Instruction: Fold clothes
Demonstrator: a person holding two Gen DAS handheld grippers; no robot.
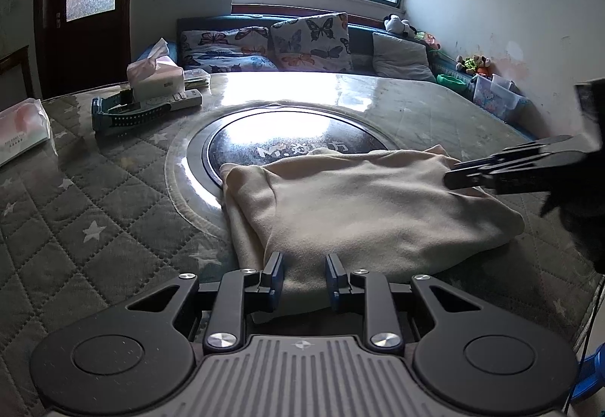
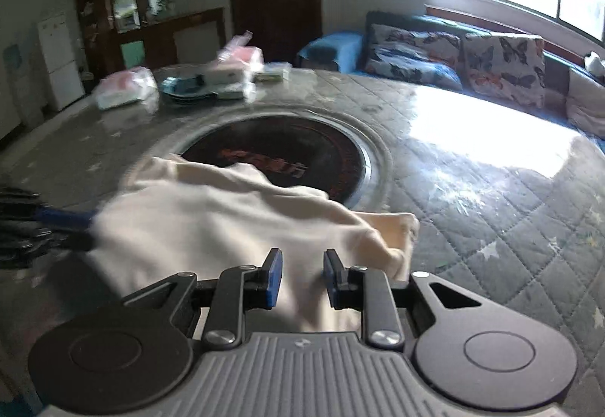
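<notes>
We have the cloth (image 1: 363,205), a cream garment already folded into a thick bundle, lying on the table (image 1: 87,213) partly over the dark round plate (image 1: 287,144) at its centre.

Left gripper (image 1: 304,275): jaws narrowly parted, near hem bunched between the pads, looks pinched. Right gripper (image 2: 302,275): same narrow gap, cloth running up between the pads, looks pinched too. In the left view it reaches in over the bundle's far right corner.

Risks, as we judge them:
- Both grips sit on edges only; a pull apart could drag one layer out and undo the fold.
- The table is glossy, so the bundle may slide instead of creasing.
- Right view is motion-blurred; a fast swing could flick the loose flap (image 2: 397,228) at that gripper's right open.
- Grippers could collide if they close in.

Orientation: the long axis runs across the left gripper's view, left to right, slightly angled away toward the right. The right gripper looks roughly along it.
</notes>
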